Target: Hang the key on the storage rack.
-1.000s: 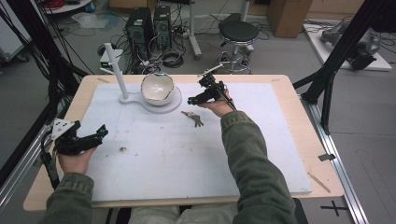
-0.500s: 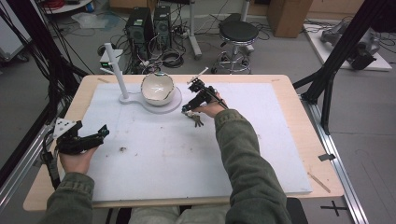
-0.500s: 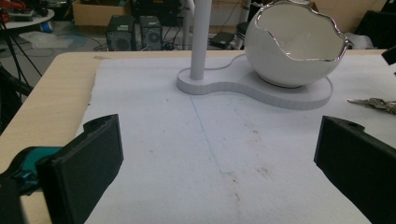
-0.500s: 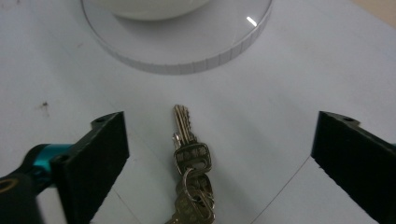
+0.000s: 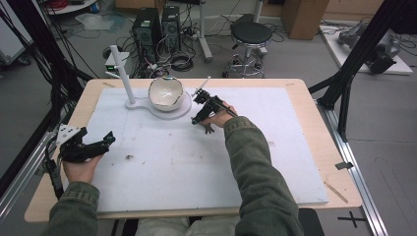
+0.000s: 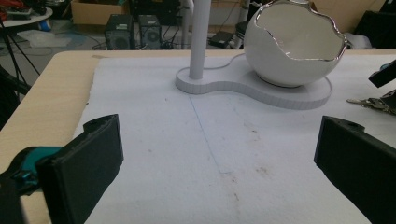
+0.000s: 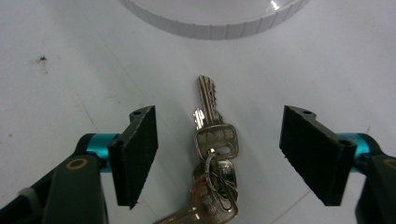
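The right gripper (image 7: 217, 156) had dropped over the keys (image 7: 214, 154), its jaws closing but not yet touching them; the left gripper (image 5: 96, 144), at eight o'clock, stayed open and idle.

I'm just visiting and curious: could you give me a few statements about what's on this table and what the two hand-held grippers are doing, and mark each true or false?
1. The bunch of keys lies on the white mat between the right gripper jaws. True; the jaws have just been closing, but the pads are still apart from the keys.
2. The left gripper holds a key. False; its jaws stand open over bare mat.
3. The white bowl sits on a white base beside an upright post. True.
4. The keys are inside the bowl. False; they lie on the mat near the base.
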